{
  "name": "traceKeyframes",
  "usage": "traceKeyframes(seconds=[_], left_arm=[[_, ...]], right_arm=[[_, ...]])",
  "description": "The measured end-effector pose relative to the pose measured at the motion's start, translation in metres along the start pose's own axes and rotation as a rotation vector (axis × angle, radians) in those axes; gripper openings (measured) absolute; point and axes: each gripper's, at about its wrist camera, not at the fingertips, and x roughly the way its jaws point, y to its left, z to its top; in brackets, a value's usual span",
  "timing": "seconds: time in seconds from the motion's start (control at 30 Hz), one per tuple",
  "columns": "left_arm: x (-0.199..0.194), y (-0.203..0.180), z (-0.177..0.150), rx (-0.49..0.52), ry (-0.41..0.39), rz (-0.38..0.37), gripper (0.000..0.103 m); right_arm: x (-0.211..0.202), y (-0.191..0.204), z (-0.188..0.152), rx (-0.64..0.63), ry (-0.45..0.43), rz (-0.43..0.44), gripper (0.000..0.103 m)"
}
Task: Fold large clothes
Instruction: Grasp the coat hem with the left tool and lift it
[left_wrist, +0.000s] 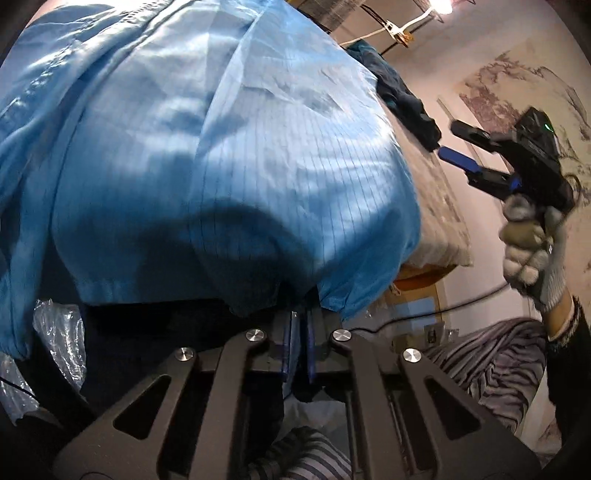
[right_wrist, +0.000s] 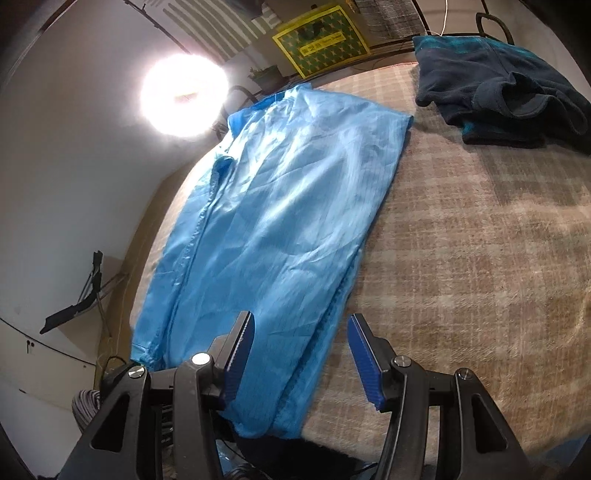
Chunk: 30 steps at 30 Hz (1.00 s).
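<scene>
A large light-blue garment (right_wrist: 280, 206) lies lengthwise on the plaid bed cover (right_wrist: 480, 258), folded into a long strip. In the left wrist view the same blue garment (left_wrist: 221, 166) fills most of the frame. My left gripper (left_wrist: 301, 317) is shut on its lower hem, cloth pinched between the blue pads. My right gripper (right_wrist: 301, 354) is open and empty, hovering over the near end of the garment. It also shows in the left wrist view (left_wrist: 461, 147), held by a gloved hand (left_wrist: 532, 247), jaws apart.
A dark navy and teal garment (right_wrist: 509, 92) lies crumpled at the bed's far right. A bright lamp (right_wrist: 184, 92) glares at left. A yellow-green box (right_wrist: 321, 40) stands behind the bed. Striped fabric (left_wrist: 487, 358) and clear plastic wrap (left_wrist: 59, 332) lie below the bed edge.
</scene>
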Motion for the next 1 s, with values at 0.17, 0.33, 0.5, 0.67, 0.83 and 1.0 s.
traceKeyframes(seconds=[0.17,0.33,0.5,0.67,0.83,1.0], left_arm=[[0.004,-0.019,-0.010,0.055,-0.004,0.006,0.004],[0.004,-0.031,-0.017,0.099,-0.022,0.053,0.004],[-0.021,-0.044,-0.034,0.168,-0.082,0.143,0.022],[-0.038,-0.075,-0.033,0.301,-0.212,0.209,0.022],[-0.021,-0.095,-0.013,0.354,-0.222,0.204,0.022],[0.009,-0.117,0.009,0.396,-0.212,0.179,0.033]], right_arm=[[0.001,-0.006,0.002,-0.005,-0.002,-0.008,0.056],[0.000,-0.010,0.009,-0.006,-0.023,-0.002,0.056],[0.005,-0.015,0.017,-0.028,-0.025,0.029,0.059],[0.019,-0.033,0.007,0.044,0.009,0.072,0.059],[0.027,-0.045,-0.016,0.122,0.040,0.166,0.053],[0.043,-0.046,-0.030,0.152,0.065,0.209,0.044]])
